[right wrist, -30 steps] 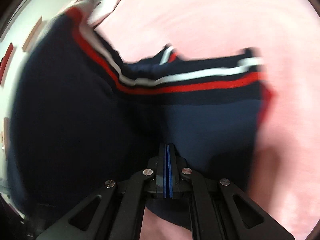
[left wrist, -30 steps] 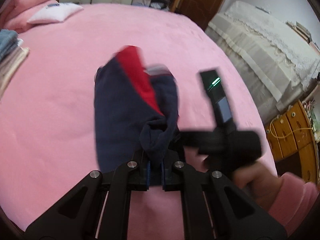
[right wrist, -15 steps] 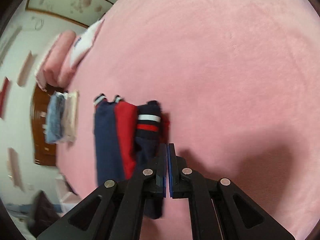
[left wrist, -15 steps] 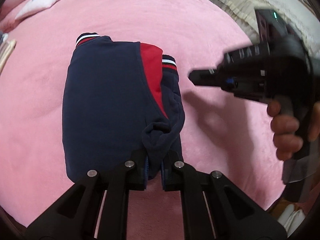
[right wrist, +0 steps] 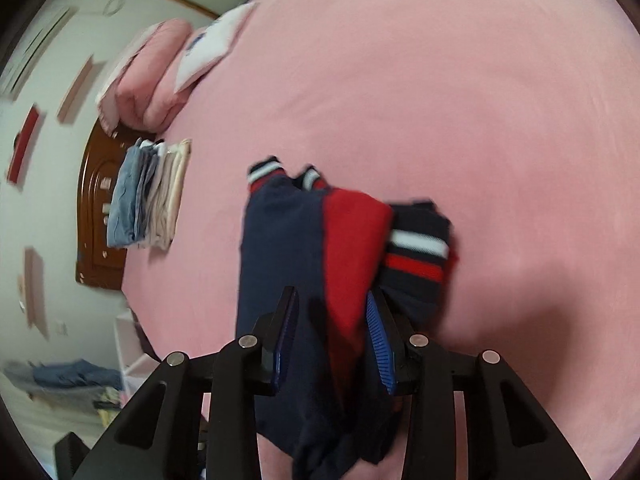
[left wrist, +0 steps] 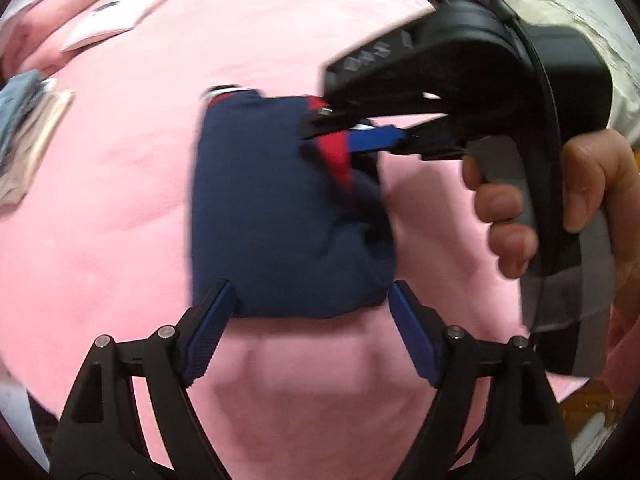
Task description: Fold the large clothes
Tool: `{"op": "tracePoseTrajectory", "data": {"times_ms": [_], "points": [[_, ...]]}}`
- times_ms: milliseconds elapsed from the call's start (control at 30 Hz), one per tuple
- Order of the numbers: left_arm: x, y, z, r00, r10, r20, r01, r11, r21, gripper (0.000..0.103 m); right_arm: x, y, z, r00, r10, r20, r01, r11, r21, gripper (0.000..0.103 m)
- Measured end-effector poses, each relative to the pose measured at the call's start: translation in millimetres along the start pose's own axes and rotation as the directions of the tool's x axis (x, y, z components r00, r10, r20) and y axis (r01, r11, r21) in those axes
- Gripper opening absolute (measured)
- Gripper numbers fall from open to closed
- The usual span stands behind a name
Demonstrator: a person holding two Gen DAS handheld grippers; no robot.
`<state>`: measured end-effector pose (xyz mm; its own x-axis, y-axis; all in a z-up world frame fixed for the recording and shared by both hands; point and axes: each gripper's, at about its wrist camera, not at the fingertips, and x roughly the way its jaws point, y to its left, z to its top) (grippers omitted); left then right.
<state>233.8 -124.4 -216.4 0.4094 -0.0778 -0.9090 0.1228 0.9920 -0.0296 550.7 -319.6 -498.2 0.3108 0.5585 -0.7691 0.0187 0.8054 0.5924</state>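
From my left camera, I see that my left gripper point(left wrist: 310, 328) has let go. A second ago it pinched a bunched corner of the top point(left wrist: 280, 216); now its jaws are opening wide, and they sit at the two near corners of the bundle with nothing squeezed between them. The top lies folded in a neat block on the pink bed point(left wrist: 120, 200). My right gripper point(left wrist: 352, 136) has come in over the far edge, with the person's hand point(left wrist: 532, 208) on its handle. I think the fold is nearly done and only needs a tidy.

From my right camera, the right gripper point(right wrist: 332, 340) was shut tight a second ago. Now its jaws are opening, and the red and navy cloth of the top point(right wrist: 288, 248) shows between them. I cannot tell if the pads touch it.

The bed point(right wrist: 480, 120) is soft and flat. A pile of folded clothes point(right wrist: 148, 196) sits well apart near the pillows point(right wrist: 160, 68), by a wooden headboard point(right wrist: 100, 220).
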Motion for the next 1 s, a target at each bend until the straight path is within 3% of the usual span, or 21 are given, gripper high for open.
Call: {"op": "tracePoseTrajectory", "data": {"times_ms": [100, 167, 267, 367, 567, 733, 833, 867, 933, 1000], "points": [[-3.7, 19.0, -3.9, 0.998, 0.063, -0.010, -0.064, 0.996, -0.059, 0.077, 3.9, 3.5, 3.3, 0.999, -0.008, -0.046, 0.008, 1.000, -0.004, 0.032], [-2.4, 35.3, -4.0, 0.995, 0.096, -0.011, -0.097, 0.990, -0.106, 0.077, 7.3, 7.4, 4.5, 0.997, -0.056, -0.052, 0.053, 0.998, -0.046, 0.006], [-3.0, 64.2, 7.8, 0.987, 0.158, -0.002, -0.156, 0.969, -0.192, 0.077, 3.1, 21.2, 2.2, 0.991, -0.133, -0.013, 0.130, 0.985, -0.114, 0.005], [-8.8, 87.7, 11.1, 0.981, 0.194, 0.015, -0.183, 0.947, -0.263, 0.077, -14.0, 19.4, -3.2, 0.985, -0.173, 0.007, 0.173, 0.982, -0.074, 0.004], [-14.4, 114.1, 7.3, 0.985, 0.168, 0.027, -0.152, 0.937, -0.316, 0.077, -29.0, -17.4, -14.7, 0.964, -0.265, -0.028, 0.264, 0.964, -0.021, 0.004], [-0.5, 109.0, 27.0, 0.990, 0.139, -0.013, -0.137, 0.948, -0.288, 0.077, -16.7, -35.9, -17.9, 0.954, -0.299, -0.024, 0.298, 0.954, -0.027, 0.004], [2.9, 94.1, 33.4, 0.991, 0.133, -0.015, -0.133, 0.964, -0.232, 0.076, -23.4, -35.7, -19.7, 0.961, -0.277, -0.007, 0.277, 0.961, 0.005, 0.006], [2.3, 89.5, 36.4, 0.993, 0.120, -0.008, -0.119, 0.972, -0.203, 0.075, -30.6, -34.1, -21.1, 0.963, -0.270, 0.016, 0.270, 0.963, 0.013, 0.008], [1.2, 76.9, 41.9, 0.996, 0.086, -0.008, -0.086, 0.986, -0.145, 0.074, -53.3, -30.4, -25.7, 0.945, -0.316, 0.083, 0.316, 0.949, 0.016, 0.009], [3.7, 65.9, 47.9, 0.996, 0.080, -0.031, -0.083, 0.993, -0.080, 0.060, -69.3, -29.0, -30.3, 0.940, -0.327, 0.097, 0.328, 0.945, 0.007, 0.009]]}}
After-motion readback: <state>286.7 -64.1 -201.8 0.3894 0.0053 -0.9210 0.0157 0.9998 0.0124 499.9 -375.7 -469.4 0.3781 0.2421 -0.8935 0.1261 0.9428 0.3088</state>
